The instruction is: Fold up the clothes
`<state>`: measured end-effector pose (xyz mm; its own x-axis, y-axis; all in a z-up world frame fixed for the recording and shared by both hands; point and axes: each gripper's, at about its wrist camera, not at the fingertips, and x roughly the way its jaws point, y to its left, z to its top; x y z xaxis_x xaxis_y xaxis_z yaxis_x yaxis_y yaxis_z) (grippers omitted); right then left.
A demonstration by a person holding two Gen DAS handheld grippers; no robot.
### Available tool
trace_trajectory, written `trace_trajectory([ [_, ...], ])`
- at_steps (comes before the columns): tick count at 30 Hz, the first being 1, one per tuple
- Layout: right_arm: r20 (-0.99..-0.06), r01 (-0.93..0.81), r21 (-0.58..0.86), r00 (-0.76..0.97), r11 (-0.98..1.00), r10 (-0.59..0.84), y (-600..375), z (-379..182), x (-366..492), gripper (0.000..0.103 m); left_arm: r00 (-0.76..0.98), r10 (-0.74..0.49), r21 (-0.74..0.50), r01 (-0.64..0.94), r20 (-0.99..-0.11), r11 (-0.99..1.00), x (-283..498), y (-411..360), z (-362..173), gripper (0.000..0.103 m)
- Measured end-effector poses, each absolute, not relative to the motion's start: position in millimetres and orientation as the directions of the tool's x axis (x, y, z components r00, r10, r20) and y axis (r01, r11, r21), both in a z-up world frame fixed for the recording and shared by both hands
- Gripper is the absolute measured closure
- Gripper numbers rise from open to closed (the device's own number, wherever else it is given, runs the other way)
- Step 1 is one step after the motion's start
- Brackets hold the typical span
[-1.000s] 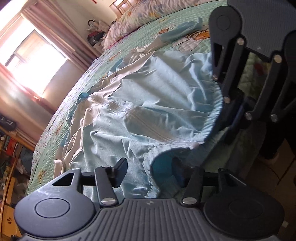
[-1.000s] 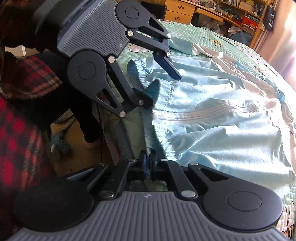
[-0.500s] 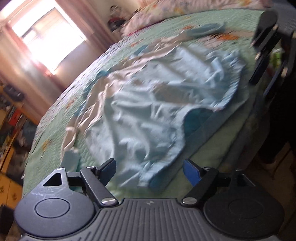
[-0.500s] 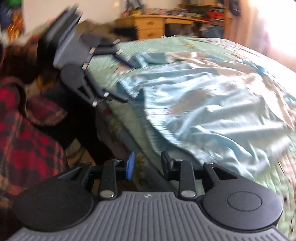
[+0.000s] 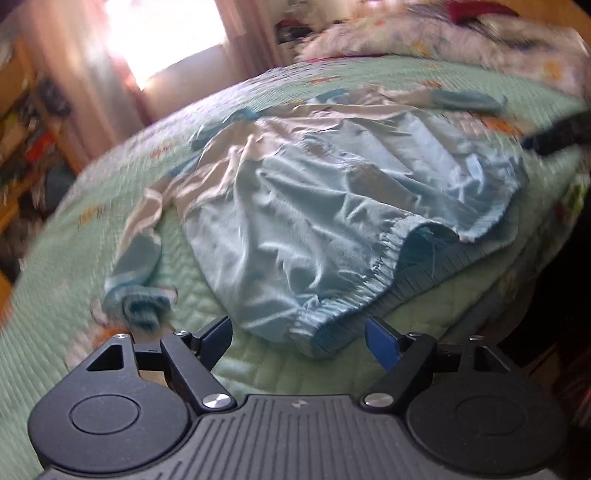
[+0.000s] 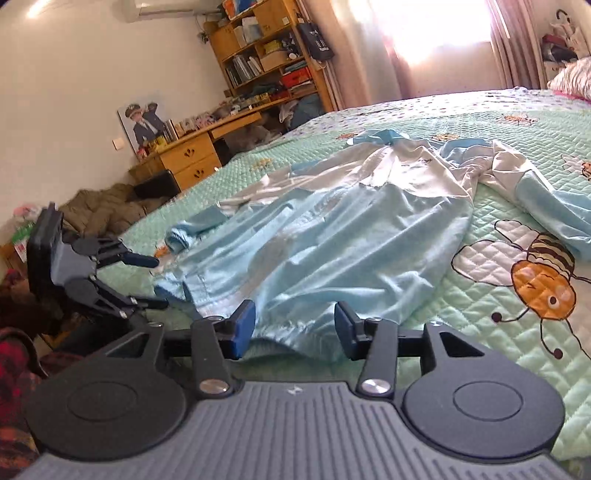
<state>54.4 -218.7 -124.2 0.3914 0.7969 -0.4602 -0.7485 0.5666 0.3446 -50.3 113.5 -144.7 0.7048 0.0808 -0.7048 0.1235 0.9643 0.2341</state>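
Observation:
A light blue and white zip jacket (image 5: 325, 206) lies spread on the green quilted bed (image 5: 74, 280), elastic hem toward me; it also shows in the right wrist view (image 6: 351, 236). My left gripper (image 5: 299, 339) is open and empty, just short of the hem's near corner. One sleeve cuff (image 5: 140, 299) lies to its left. My right gripper (image 6: 293, 326) is open and empty, its jaws either side of the hem edge without holding it. The left gripper (image 6: 155, 280) shows at the left of the right wrist view, open beside the hem's other corner.
The bed edge and floor lie at the right of the left wrist view (image 5: 535, 332). Pillows (image 5: 443, 33) sit at the head. A wooden desk (image 6: 192, 155), bookshelf (image 6: 266, 55) and a pile of dark clothes (image 6: 107, 214) stand beyond the bed. A bee print (image 6: 539, 280) marks the quilt.
My right gripper has let go of the hem and opened. Both grippers have drawn back and apart from the hem; the left has opened wider. The jacket has settled flat on the bed.

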Motion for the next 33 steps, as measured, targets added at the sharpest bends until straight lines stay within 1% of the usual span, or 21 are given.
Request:
trace_trajectory([
  [2, -0.468, -0.753, 0.334, 0.391, 0.568, 0.793, -219, -125, 53, 0.053, 0.694, 0.085, 0.201, 0.088, -0.715, 0.976, -51, 117, -148, 0.026],
  [3, -0.466, -0.754, 0.334, 0.390, 0.566, 0.794, -218, -127, 52, 0.053, 0.690, 0.104, 0.205, 0.066, -0.717, 0.977, -51, 118, -151, 0.027],
  [4, -0.463, -0.754, 0.339, 0.388, 0.563, 0.797, -217, -128, 51, 0.053, 0.687, 0.115, 0.203, 0.049, -0.717, 0.978, -50, 119, -152, 0.031],
  [5, -0.458, -0.753, 0.343, 0.388, 0.562, 0.800, -218, -129, 50, 0.053, 0.689, 0.105, 0.181, 0.038, -0.717, 0.983, -51, 121, -151, 0.032],
  [12, -0.436, -0.722, 0.362, 0.427, 0.589, 0.792, -227, -129, 48, 0.050, 0.685, 0.060, 0.056, -0.028, -0.726, 0.998, -50, 138, -148, 0.032],
  [14, -0.434, -0.710, 0.361, 0.445, 0.604, 0.783, -229, -129, 48, 0.044, 0.679, 0.076, 0.058, -0.049, -0.730, 0.997, -49, 141, -151, 0.039],
  [15, -0.433, -0.704, 0.362, 0.453, 0.611, 0.779, -230, -130, 48, 0.044, 0.677, 0.082, 0.056, -0.061, -0.731, 0.997, -49, 142, -152, 0.040],
  [16, -0.432, -0.698, 0.363, 0.461, 0.617, 0.775, -230, -130, 49, 0.044, 0.678, 0.077, 0.040, -0.070, -0.731, 0.997, -48, 143, -152, 0.046],
  [17, -0.432, -0.691, 0.363, 0.469, 0.624, 0.770, -231, -131, 49, 0.043, 0.680, 0.069, 0.023, -0.077, -0.730, 0.997, -47, 145, -152, 0.055],
  [18, -0.433, -0.685, 0.360, 0.478, 0.633, 0.764, -230, -131, 49, 0.043, 0.681, 0.057, 0.006, -0.078, -0.730, 0.997, -47, 147, -151, 0.059],
  [19, -0.435, -0.678, 0.358, 0.487, 0.642, 0.757, -230, -132, 50, 0.043, 0.679, 0.048, -0.004, -0.075, -0.733, 0.997, -46, 147, -151, 0.066],
  [20, -0.436, -0.673, 0.354, 0.496, 0.650, 0.751, -229, -132, 50, 0.043, 0.677, 0.042, -0.007, -0.069, -0.735, 0.998, -46, 146, -152, 0.075],
  [21, -0.432, -0.675, 0.347, 0.502, 0.652, 0.749, -227, -132, 49, 0.043, 0.673, 0.045, 0.000, -0.067, -0.738, 0.998, -46, 145, -151, 0.081],
  [22, -0.429, -0.676, 0.339, 0.508, 0.654, 0.747, -226, -132, 48, 0.043, 0.669, 0.062, 0.018, -0.074, -0.741, 0.997, -47, 144, -151, 0.090],
  [23, -0.426, -0.679, 0.330, 0.514, 0.656, 0.745, -224, -131, 47, 0.043, 0.664, 0.080, 0.035, -0.080, -0.743, 0.996, -48, 144, -150, 0.092],
  [28, -0.434, -0.725, 0.221, 0.526, 0.652, 0.732, -202, -125, 42, 0.043, 0.647, 0.093, 0.063, -0.070, -0.757, 0.996, -51, 144, -147, 0.093],
  [33, -0.391, -0.798, 0.240, 0.442, 0.553, 0.808, -164, -109, 51, 0.043, 0.638, 0.103, 0.070, -0.077, -0.763, 0.995, -53, 144, -148, 0.093],
])
